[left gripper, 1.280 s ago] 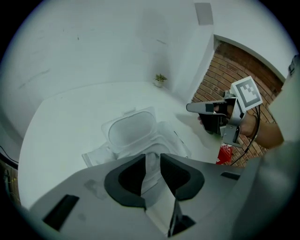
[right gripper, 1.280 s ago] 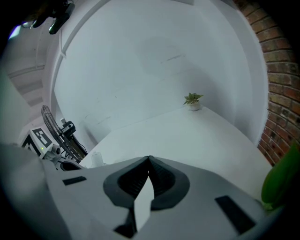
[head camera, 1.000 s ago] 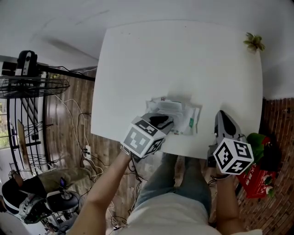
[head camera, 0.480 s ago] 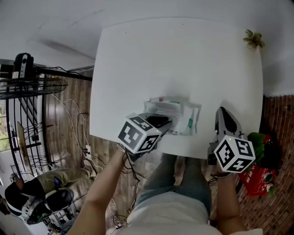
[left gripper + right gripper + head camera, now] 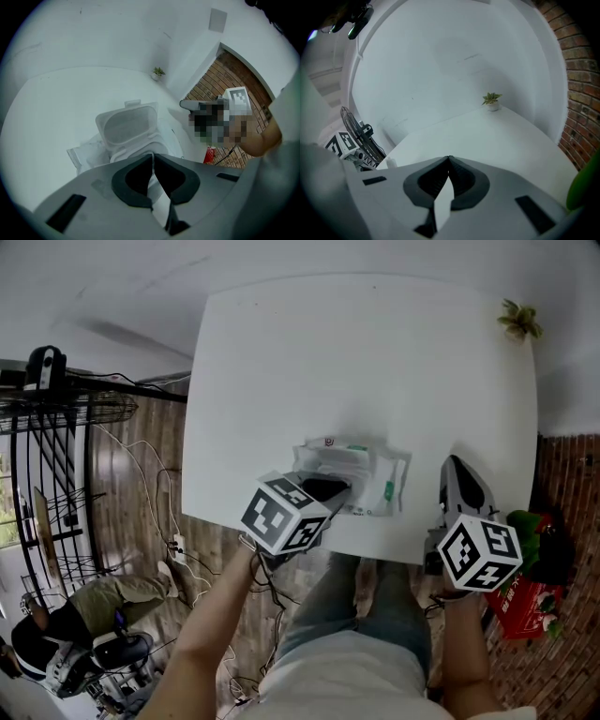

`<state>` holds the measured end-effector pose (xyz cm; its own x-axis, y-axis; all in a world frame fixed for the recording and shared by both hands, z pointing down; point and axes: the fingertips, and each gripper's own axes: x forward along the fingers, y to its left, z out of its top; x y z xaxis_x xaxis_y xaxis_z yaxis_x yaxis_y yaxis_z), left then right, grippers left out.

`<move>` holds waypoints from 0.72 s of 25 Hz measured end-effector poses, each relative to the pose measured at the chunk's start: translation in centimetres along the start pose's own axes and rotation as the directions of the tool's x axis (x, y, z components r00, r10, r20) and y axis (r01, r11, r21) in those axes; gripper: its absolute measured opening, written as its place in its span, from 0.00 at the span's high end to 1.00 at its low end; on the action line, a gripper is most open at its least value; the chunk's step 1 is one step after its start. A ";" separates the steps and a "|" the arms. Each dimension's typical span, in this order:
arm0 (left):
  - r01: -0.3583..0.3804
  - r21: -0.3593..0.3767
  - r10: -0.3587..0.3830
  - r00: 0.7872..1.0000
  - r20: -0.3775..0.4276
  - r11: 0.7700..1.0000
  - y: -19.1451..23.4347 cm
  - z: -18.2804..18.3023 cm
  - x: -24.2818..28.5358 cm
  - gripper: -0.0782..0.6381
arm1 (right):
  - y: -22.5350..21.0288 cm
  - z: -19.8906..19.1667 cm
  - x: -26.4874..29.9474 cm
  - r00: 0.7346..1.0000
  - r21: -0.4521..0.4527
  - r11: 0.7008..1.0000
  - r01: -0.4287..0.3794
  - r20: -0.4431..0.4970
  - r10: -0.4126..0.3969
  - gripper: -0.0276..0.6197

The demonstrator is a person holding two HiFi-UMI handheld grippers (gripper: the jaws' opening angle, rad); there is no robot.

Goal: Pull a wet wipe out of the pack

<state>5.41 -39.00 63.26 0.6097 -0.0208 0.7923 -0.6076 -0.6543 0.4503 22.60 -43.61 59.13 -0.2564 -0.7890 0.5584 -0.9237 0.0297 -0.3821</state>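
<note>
At pack (image 5: 370, 470) | left hand-held gripper (image 5: 152, 155) unmoved | jaws together, hold unclear

We record a white table (image 5: 375, 362) with rounded corners, set against a plain white wall (image 5: 281, 263). A small potted plant (image 5: 518, 324) stands at the table's far right corner. On the right we note red brick walling (image 5: 572, 484). The floor (image 5: 141, 474) on the left is dark wood plank, with loose cables (image 5: 161, 512) trailing across it. A black wire-caged fan (image 5: 66, 413) stands at the left. A red box (image 5: 521, 610) sits low beside the brick. Lighting is soft and even.
</note>
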 end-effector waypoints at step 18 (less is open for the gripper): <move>0.032 -0.098 -0.025 0.997 0.073 0.995 0.1 0.5 -0.9 0.87 | 0.0 0.4 -0.9 1.000 0.002 1.000 0.003 0.012 -0.003 0.96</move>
<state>5.04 -39.45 62.39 0.6606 -0.0598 0.7483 -0.6342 -0.5777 0.5138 22.98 -43.16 58.33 -0.2503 -0.7964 0.5505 -0.9239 0.0265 -0.3818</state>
